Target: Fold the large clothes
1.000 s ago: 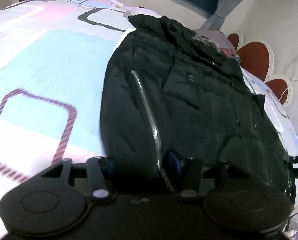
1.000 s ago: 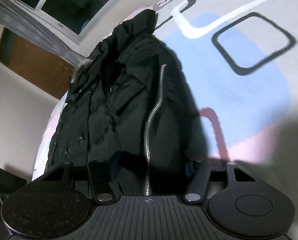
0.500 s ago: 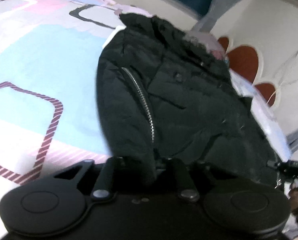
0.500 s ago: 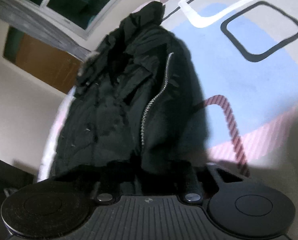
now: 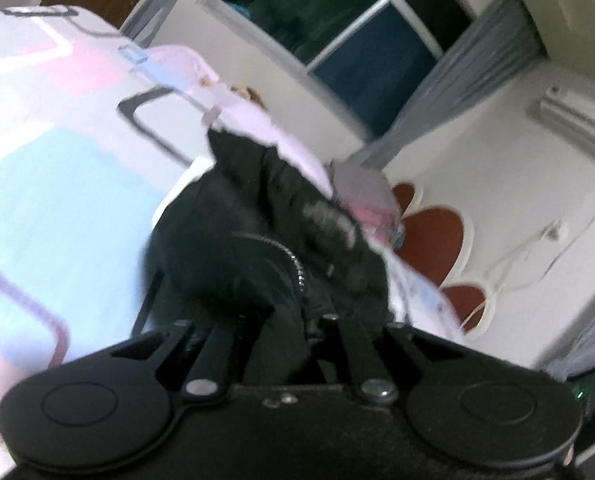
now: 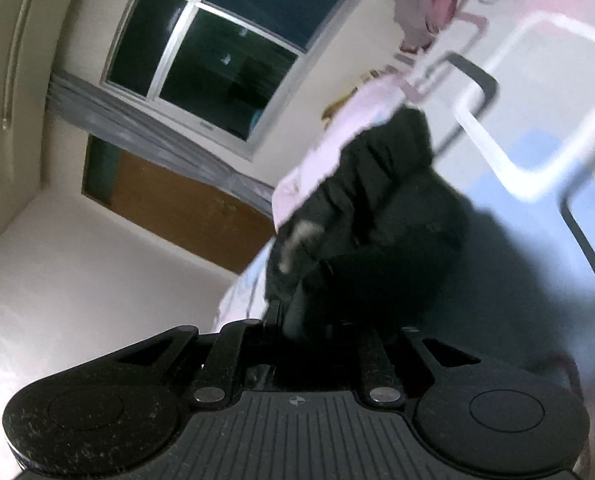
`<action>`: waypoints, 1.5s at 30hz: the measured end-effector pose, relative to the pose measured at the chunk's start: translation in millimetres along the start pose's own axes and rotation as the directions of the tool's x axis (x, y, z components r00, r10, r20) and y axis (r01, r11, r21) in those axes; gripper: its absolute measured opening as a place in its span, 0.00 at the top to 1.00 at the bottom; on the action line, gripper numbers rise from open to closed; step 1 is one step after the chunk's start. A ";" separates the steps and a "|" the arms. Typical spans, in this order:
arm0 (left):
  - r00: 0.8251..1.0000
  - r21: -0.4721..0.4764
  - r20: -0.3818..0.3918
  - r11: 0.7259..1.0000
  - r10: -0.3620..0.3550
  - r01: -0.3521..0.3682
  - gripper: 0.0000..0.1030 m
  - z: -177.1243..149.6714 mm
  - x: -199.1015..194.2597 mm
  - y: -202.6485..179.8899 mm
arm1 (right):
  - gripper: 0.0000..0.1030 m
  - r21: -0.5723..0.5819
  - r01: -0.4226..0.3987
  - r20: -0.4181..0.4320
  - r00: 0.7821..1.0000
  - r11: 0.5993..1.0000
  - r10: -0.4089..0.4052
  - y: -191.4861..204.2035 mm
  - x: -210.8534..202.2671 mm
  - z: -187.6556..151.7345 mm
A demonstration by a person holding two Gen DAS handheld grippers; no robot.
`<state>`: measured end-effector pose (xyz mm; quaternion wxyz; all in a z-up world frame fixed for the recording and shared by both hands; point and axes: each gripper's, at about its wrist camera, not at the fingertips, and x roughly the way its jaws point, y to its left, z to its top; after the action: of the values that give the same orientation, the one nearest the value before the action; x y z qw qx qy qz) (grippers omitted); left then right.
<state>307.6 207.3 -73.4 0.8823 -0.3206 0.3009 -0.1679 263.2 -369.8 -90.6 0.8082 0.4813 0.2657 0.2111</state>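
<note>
Patterned bedspread [image 5: 57, 208] fills the left of our left view; our left gripper [image 5: 285, 332] and right gripper [image 6: 309, 332] have just clamped the black jacket's [image 5: 233, 248] near edge at centre frame.

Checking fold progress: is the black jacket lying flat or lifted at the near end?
Lifted. The black jacket bunches upward from the bedspread, its near hem clamped in the left gripper and right gripper.

One black padded jacket with a silver zipper [image 5: 257, 240] lies on one bed with a pastel patterned cover [image 5: 57, 184]. Two black hand-held grippers: the left hand-held gripper [image 5: 281, 336] and the right hand-held gripper [image 6: 301, 340]. One white-framed window [image 5: 337, 20].
</note>
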 end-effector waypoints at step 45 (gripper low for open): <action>0.967 0.672 -0.004 0.717 0.255 -0.186 0.56 132.1 324.4 -102.3 | 0.53 -0.656 0.188 -0.028 0.962 0.731 -0.272 34.3 376.0 102.0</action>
<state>628.7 34.4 -61.5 0.9363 0.0621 0.2994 -0.1729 614.2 -197.9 -104.8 0.9264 0.1219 0.2827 0.2169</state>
